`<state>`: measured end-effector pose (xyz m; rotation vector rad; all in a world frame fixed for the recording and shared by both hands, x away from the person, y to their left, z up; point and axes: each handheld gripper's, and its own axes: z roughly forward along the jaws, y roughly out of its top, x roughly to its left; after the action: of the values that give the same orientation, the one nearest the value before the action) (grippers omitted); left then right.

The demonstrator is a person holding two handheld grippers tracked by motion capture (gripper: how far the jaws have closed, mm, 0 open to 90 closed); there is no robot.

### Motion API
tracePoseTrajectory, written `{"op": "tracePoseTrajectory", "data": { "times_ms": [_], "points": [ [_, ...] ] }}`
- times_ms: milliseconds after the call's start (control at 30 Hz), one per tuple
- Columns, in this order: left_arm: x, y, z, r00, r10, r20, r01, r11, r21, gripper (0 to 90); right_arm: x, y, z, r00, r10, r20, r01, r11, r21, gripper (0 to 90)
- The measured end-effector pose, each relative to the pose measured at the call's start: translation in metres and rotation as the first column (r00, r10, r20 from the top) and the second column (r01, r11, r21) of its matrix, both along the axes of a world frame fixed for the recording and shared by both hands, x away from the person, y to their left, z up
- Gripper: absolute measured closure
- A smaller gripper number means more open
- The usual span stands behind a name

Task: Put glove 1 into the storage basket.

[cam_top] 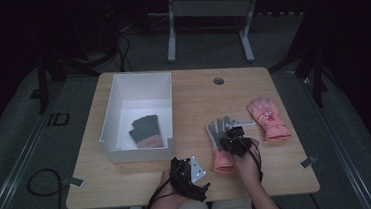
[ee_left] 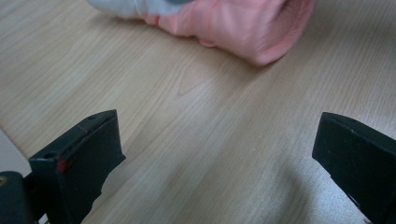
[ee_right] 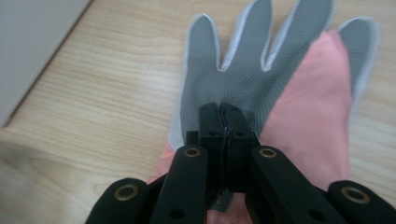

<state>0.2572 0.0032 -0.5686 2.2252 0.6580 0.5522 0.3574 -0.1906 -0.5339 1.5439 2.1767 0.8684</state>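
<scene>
Right gripper view: right gripper (ee_right: 223, 122) — jaws together over the grey-palmed pink glove (ee_right: 261, 84). Left gripper (ee_left: 219, 154) — jaws apart above bare tabletop (ee_left: 196, 140).

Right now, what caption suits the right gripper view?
Right gripper, jaws shut, over a grey-palmed pink glove on the wooden table.

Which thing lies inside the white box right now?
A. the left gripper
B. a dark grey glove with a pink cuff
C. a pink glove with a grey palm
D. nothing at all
B: in the high view a dark grey glove with a pink cuff lies on the floor of the white box, while the other gloves rest on the table.
</scene>
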Motion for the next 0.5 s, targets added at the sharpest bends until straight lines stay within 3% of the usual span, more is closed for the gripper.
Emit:
{"op": "tracePoseTrajectory", "data": {
  "times_ms": [333, 500],
  "points": [
    [0.0001, 0.0, -0.0006, 1.0, -0.004, 0.001, 0.004, 1.0, -0.005, 1.2, 0.004, 0.0086, -0.0086, 0.9992, 0.03, 0.026, -0.029, 0.999, -0.032, 87.2],
    [0.0004, 0.0004, -0.0004, 1.0, -0.004, 0.001, 0.004, 1.0, -0.007, 1.2, 0.0053, 0.0043, -0.007, 0.9982, 0.055, 0.024, -0.055, 0.998, -0.006, 83.9]
  ]
}}
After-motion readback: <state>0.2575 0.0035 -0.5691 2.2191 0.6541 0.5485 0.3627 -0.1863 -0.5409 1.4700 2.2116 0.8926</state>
